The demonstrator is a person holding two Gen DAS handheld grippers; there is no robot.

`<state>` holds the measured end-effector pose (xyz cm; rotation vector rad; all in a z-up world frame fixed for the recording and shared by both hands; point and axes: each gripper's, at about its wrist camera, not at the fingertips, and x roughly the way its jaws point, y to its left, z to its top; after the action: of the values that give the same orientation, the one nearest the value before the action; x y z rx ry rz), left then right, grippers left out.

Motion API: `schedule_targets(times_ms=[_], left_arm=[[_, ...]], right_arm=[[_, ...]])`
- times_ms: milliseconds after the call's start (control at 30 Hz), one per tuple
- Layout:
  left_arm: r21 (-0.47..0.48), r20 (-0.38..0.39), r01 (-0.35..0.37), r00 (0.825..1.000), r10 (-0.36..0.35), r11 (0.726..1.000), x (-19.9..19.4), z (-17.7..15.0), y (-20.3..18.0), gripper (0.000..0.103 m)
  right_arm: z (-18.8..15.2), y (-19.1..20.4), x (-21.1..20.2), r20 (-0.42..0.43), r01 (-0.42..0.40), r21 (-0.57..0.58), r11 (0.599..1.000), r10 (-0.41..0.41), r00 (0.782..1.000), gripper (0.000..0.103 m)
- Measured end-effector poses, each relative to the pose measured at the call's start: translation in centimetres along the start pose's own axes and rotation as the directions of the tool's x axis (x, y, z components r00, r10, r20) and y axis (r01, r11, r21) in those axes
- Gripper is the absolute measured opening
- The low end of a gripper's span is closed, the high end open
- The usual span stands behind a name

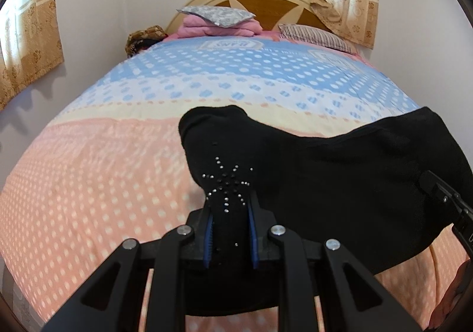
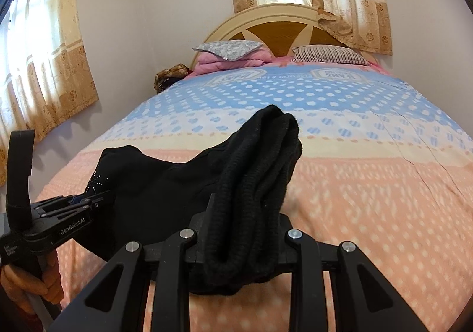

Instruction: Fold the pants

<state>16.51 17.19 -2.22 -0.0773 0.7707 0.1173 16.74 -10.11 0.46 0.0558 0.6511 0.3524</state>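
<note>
Black pants [image 1: 340, 172] hang stretched between my two grippers above the bed. My left gripper [image 1: 230, 207] is shut on the end with a rhinestone star; it also shows in the right wrist view [image 2: 100, 197]. My right gripper [image 2: 245, 213] is shut on the bunched ribbed waistband of the pants [image 2: 260, 172]; its fingers are hidden under the cloth. It shows at the right edge of the left wrist view [image 1: 437, 187].
The bed [image 1: 103, 184] has a pink, cream and blue dotted cover. Folded pink blankets with a grey pillow [image 1: 218, 21] and a striped pillow [image 1: 316, 36] lie by the headboard. Curtained windows are behind and to the left.
</note>
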Motion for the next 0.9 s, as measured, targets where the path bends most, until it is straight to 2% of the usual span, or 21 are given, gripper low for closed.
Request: schedule_targets(times_ms=[400,600,900], left_arm=[[0.052,0.023,-0.082,0.996,0.081,0.995,4.9,4.5,0.5,0.02],[0.061,0.013,-0.1,0.995,0.099,0.993,6.6,5.1,0.1,0.02],[0.089,-0.02,-0.118,0.993,0.12,0.989,7.9,4.5,-0.6,0.02]], right_arm=[[3.8,0.8,6.3,0.012,-0.002,0.013,1.0,0.002,1.0,0.028],[4.9,0.1,9.0,0.003,0.013,0.042,0.999,-0.013,1.0,0.028],[4.0,-1.4,11.5,-0.051,0.021,0.08,0.997,-0.017,0.999,0.028]])
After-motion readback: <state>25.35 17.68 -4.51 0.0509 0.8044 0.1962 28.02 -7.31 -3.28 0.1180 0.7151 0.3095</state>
